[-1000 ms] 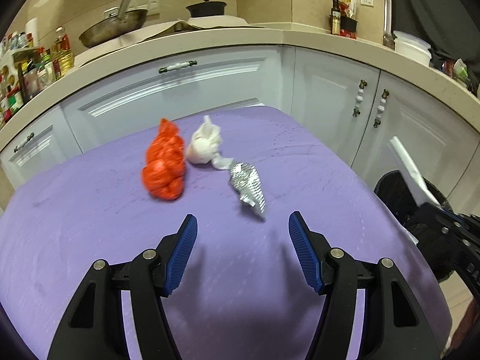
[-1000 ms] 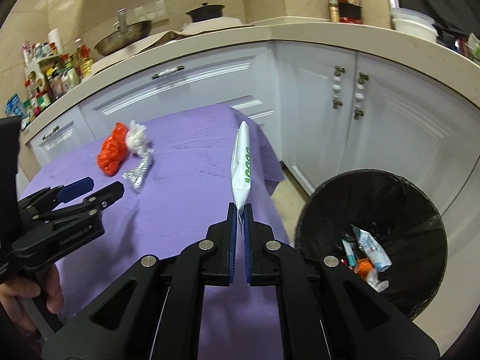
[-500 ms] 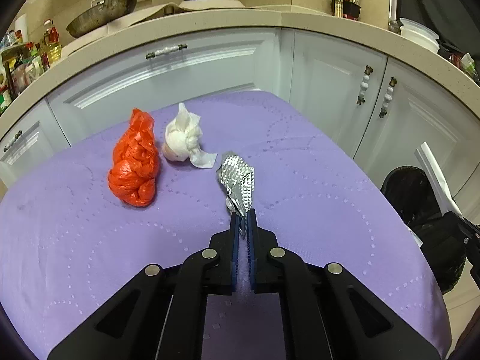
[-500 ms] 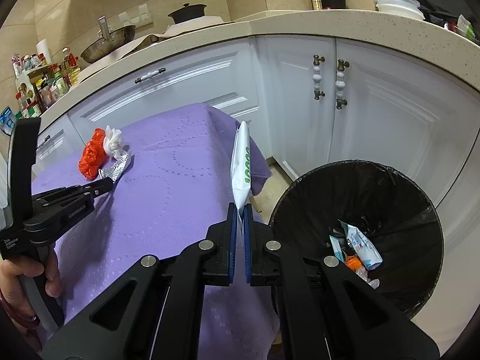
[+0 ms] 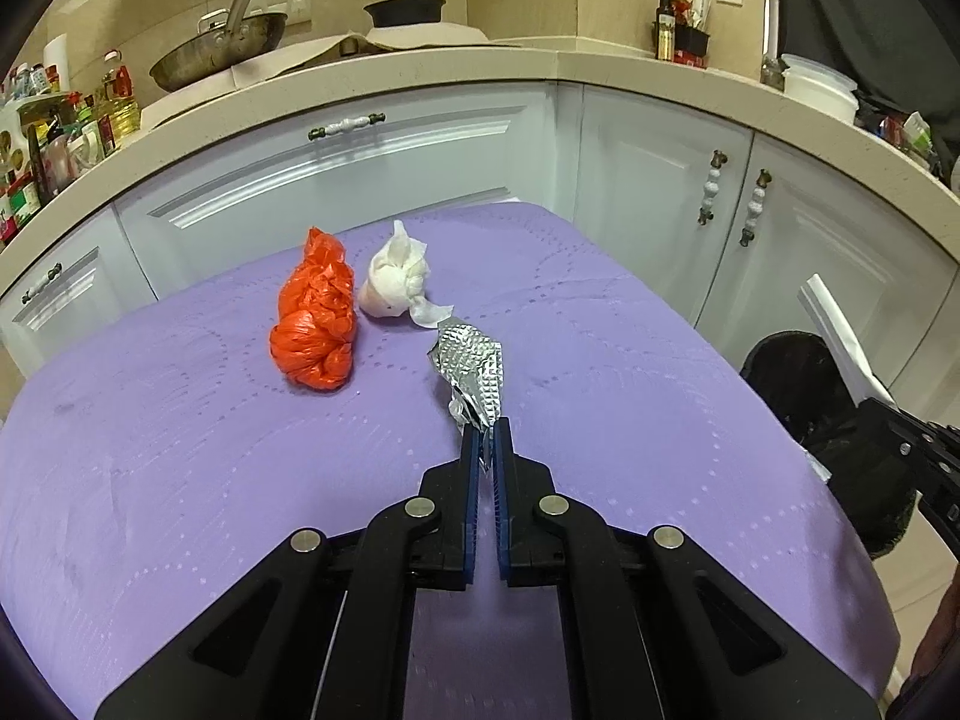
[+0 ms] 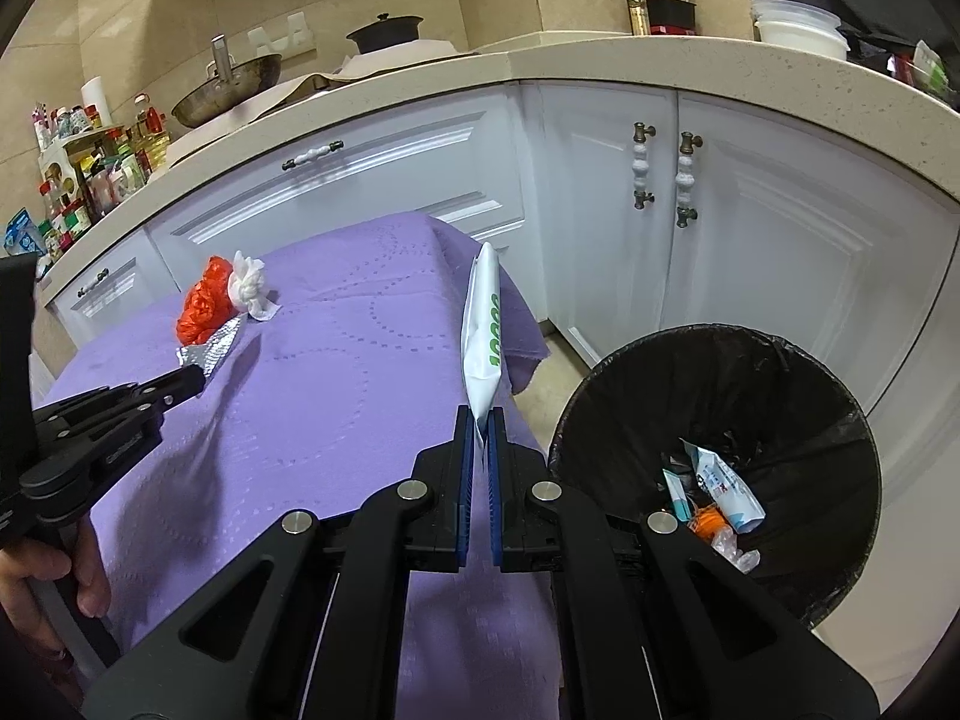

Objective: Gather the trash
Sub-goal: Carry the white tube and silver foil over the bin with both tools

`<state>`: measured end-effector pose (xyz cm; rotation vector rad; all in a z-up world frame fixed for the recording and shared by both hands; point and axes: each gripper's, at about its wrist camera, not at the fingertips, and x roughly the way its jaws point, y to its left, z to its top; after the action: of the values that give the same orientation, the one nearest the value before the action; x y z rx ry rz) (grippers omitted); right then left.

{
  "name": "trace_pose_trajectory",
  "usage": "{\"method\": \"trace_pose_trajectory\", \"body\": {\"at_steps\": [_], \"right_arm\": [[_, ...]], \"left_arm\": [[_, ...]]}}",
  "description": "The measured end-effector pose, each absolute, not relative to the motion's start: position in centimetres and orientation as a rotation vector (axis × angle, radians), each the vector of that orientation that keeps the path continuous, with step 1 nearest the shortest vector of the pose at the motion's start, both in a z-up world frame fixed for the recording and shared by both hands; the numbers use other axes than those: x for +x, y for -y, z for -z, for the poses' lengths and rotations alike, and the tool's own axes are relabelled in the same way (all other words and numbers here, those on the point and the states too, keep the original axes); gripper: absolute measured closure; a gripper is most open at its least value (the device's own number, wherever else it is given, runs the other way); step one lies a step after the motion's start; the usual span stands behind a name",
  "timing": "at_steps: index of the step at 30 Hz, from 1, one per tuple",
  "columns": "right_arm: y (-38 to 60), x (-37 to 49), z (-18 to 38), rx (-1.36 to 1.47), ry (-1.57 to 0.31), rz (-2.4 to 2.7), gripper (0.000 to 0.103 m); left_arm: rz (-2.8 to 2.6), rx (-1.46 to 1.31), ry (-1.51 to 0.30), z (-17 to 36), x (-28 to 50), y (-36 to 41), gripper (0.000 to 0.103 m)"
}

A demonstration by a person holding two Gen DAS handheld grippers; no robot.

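Between my left gripper's (image 5: 486, 427) jaws sat the near tip of the crumpled foil wrapper (image 5: 471, 373); they had pinched almost fully together on it, the rest of the foil reaching forward, and whether it had left the purple-clothed counter (image 5: 180, 480) I couldn't tell. Just beyond the foil lay a knotted white tissue wad (image 5: 396, 283), one loose corner trailing toward the foil. Touching the wad's left side was a scrunched orange plastic bag (image 5: 315, 324), resting on the cloth.

Over on my right gripper (image 6: 480, 420), the jaws were shut tight on the bottom edge of a white packet with green print (image 6: 483, 330), and I had it standing upright, held in the air at the counter's right edge. Below and to the right of it stood the black-lined trash bin (image 6: 600, 408) on the floor, near the counter's corner, with a few wrappers and an orange scrap (image 6: 711, 519) already lying at its bottom. From the right wrist view I could see my left gripper (image 6: 189, 378) reaching in over the cloth with the foil at its tip, the orange bag and tissue just past it.

Behind it all ran the white cabinets (image 6: 600, 192), with a pan (image 5: 216, 51) and a dark pot (image 5: 405, 9) standing above them.
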<state>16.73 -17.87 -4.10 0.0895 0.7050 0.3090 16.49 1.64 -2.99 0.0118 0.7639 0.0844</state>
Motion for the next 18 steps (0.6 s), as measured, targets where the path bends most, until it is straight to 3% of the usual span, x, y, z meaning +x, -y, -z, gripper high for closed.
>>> {"method": "trace_pose_trajectory", "body": {"at_steps": [18], "right_arm": [[21.7,13.5,2.6,0.104,-0.669,-0.224,0.098]], "left_arm": [[0.028,0.034,-0.693,0.6,13.6,2.7,0.098]]}}
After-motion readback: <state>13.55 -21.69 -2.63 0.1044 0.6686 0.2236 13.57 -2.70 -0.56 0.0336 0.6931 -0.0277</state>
